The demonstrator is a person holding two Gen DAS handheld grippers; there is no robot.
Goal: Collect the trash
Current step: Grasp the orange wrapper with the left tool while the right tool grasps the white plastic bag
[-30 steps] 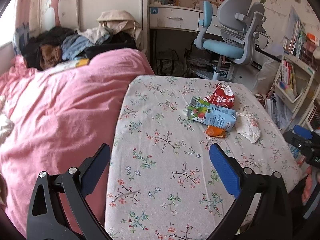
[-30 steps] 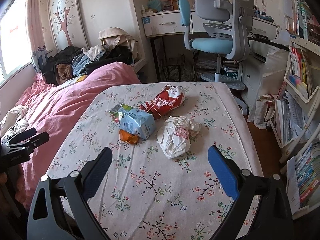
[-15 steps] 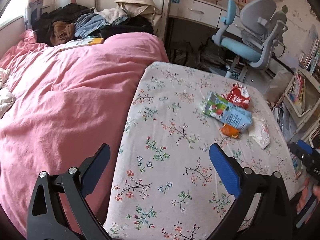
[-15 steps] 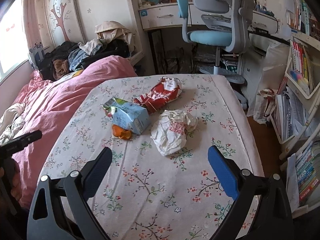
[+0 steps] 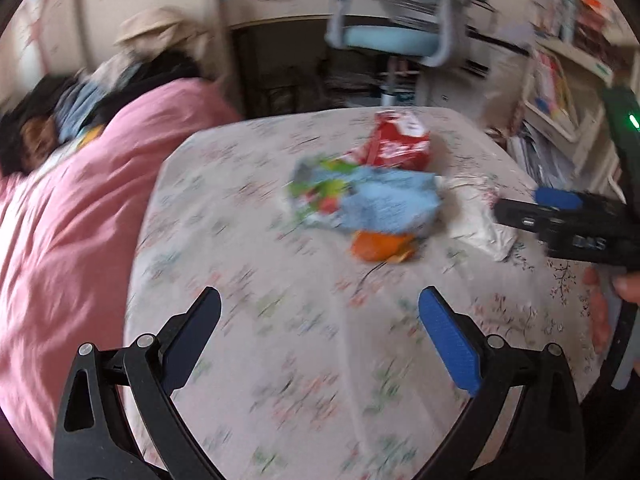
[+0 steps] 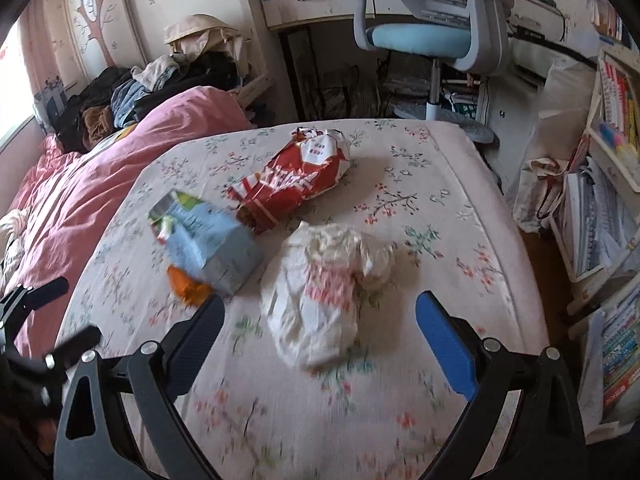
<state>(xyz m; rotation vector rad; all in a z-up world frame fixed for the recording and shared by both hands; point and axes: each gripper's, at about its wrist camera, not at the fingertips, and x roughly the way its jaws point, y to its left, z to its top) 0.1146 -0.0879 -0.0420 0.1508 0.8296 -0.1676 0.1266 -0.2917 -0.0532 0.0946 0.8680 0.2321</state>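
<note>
Several pieces of trash lie on the floral sheet (image 6: pixel 420 200): a red snack bag (image 6: pixel 296 176), a light blue carton (image 6: pixel 208 242), an orange wrapper (image 6: pixel 186 286) under the carton's near end, and a crumpled white bag (image 6: pixel 324 288). My right gripper (image 6: pixel 318 320) is open, and the white bag sits between its fingers just ahead. The left wrist view is blurred; my left gripper (image 5: pixel 320 320) is open a little short of the orange wrapper (image 5: pixel 380 246) and blue carton (image 5: pixel 368 200). The red bag (image 5: pixel 400 146) lies behind them. The white bag (image 5: pixel 476 220) is at the right.
A pink duvet (image 6: pixel 80 192) covers the bed's left half, with piled clothes (image 6: pixel 132 100) behind it. A blue office chair (image 6: pixel 424 28) and white desk (image 6: pixel 316 0) stand beyond the bed. Bookshelves (image 6: pixel 612 208) line the right side. A hand (image 5: pixel 600 304) holds the right gripper.
Both grippers moved forward toward the trash, which now looks bigger. The left view swung right and blurred; the right gripper came in over the white bag. Both stayed open.
</note>
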